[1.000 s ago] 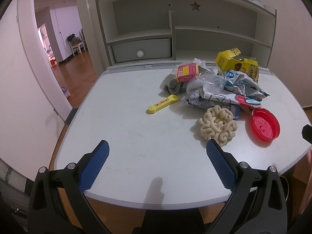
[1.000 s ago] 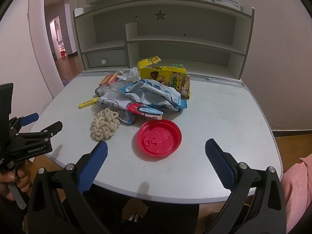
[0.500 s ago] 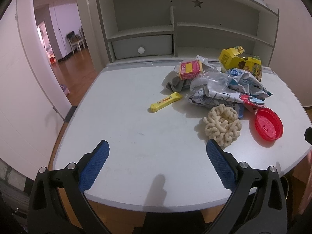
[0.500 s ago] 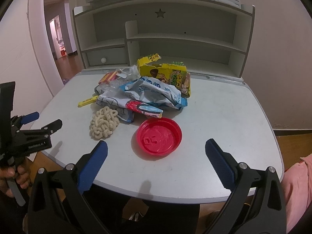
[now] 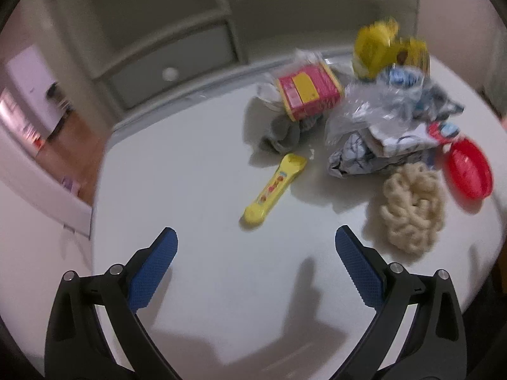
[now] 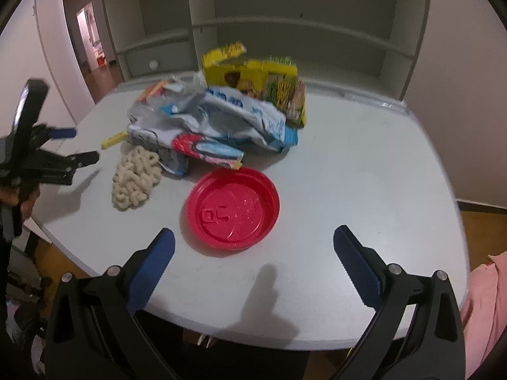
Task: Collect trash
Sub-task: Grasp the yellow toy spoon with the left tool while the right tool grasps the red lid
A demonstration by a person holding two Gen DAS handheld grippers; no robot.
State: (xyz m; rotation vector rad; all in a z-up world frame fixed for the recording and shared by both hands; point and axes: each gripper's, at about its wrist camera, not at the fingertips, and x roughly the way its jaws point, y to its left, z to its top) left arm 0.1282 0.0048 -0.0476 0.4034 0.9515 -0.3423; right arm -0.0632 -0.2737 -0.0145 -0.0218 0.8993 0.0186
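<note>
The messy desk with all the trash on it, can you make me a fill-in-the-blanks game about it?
1. The round plastic lid in front of the right gripper is coloured ____.
2. The long thin wrapper lying alone ahead of the left gripper is coloured ____.
3. The beige knotted rope bundle lies between that wrapper and the ____.
4. Both grippers have their jaws ____.

Missing words: red; yellow; lid; open

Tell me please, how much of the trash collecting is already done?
Nothing looks collected yet. The left gripper and right gripper are both open and empty above the desk. The yellow wrapper, red lid, snack rings and crumpled bags all remain.
</note>
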